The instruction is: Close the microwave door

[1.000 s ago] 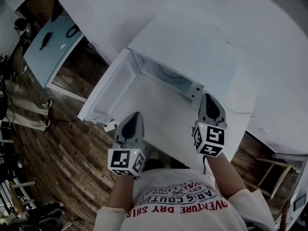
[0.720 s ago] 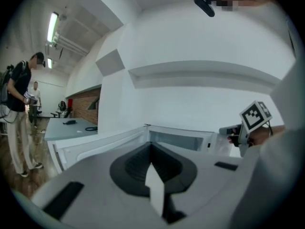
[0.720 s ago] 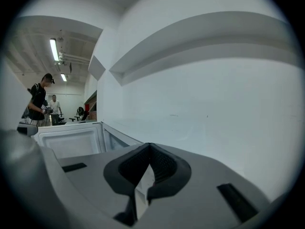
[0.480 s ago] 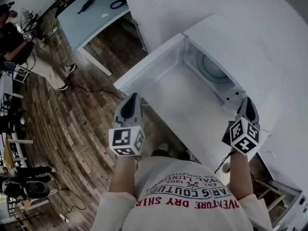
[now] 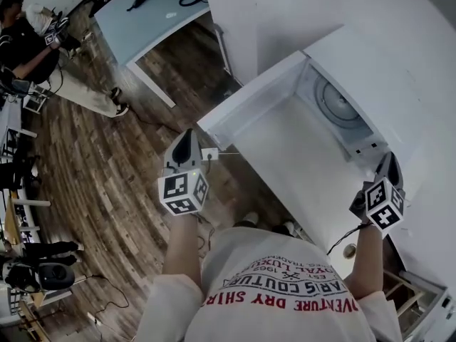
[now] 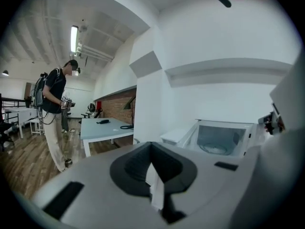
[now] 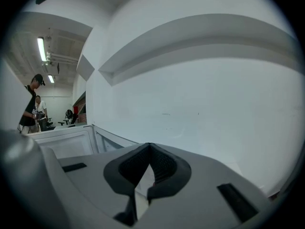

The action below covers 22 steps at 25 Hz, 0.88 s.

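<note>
Door (image 5: 251,97) still wide open, left of microwave (image 5: 335,102) cavity. Left gripper (image 5: 187,135) now just beside door's outer edge, right gripper (image 5: 390,161) drifted right of microwave; both jaws seemingly closed, empty. Push not begun.

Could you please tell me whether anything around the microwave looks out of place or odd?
Only the microwave door stands out: it is wide open, swung out to the left, showing the turntable inside. The left hand-held gripper and right hand-held gripper are shut, empty and clear of it. No spill or damage shows.
</note>
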Each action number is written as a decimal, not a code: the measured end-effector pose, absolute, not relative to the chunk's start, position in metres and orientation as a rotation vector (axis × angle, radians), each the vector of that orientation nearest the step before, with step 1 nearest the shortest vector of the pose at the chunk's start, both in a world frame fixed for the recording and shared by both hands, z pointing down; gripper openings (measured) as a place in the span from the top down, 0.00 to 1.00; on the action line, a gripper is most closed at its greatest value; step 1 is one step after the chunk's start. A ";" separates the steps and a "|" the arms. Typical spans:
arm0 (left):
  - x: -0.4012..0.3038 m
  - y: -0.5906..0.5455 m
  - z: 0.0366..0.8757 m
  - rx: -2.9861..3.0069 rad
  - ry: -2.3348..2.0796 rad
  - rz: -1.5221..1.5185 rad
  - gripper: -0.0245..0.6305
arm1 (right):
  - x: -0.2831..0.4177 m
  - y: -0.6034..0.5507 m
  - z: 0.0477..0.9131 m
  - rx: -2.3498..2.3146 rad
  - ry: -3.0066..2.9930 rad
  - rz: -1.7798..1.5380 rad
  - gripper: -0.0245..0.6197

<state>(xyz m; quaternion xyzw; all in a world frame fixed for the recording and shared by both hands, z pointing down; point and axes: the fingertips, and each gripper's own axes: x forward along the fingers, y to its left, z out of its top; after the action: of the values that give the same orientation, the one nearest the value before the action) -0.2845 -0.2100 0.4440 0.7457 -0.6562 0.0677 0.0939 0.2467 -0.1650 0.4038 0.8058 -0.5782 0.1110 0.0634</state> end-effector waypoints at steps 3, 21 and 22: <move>-0.286 -0.222 0.454 2.262 -1.884 0.245 0.96 | 0.245 -0.162 0.403 2.465 -1.734 0.322 0.94; -0.262 -0.215 0.462 2.303 -1.679 0.172 0.96 | 0.247 -0.166 0.405 2.433 -1.758 0.343 0.94; -0.258 -0.211 0.461 2.310 -1.666 0.173 0.96 | 0.247 -0.166 0.405 2.431 -1.766 0.344 0.94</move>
<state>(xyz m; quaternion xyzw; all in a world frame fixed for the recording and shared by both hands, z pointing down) -0.2580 -0.2112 0.4613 0.8011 -0.5779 0.0601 0.1438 0.2473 -0.1662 0.4047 0.8025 -0.5828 0.1135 0.0586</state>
